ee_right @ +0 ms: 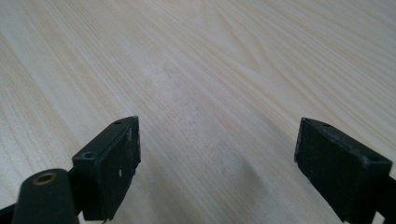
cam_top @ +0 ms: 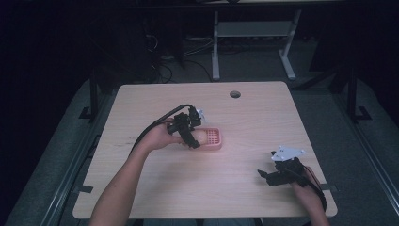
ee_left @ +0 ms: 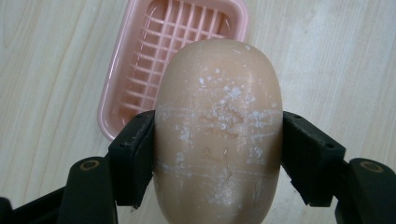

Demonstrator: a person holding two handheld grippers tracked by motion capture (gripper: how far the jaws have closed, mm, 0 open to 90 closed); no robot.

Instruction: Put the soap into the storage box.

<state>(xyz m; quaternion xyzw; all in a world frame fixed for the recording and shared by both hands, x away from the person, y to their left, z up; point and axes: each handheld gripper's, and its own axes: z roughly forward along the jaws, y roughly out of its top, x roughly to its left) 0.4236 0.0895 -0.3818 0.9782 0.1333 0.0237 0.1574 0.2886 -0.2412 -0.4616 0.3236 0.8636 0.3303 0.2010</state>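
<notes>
My left gripper is shut on a tan oval bar of soap flecked with white, held just above the near end of a pink slatted soap dish. From the high view that left gripper sits mid-table with the soap at the left end of the soap dish. Over bare wood near the table's front right corner, my right gripper stands open; in the right gripper view, nothing lies between the jaws of the right gripper.
The light wooden table has a round cable hole near its far edge. Beyond it, on the dark floor, stand a white desk frame and loose cables.
</notes>
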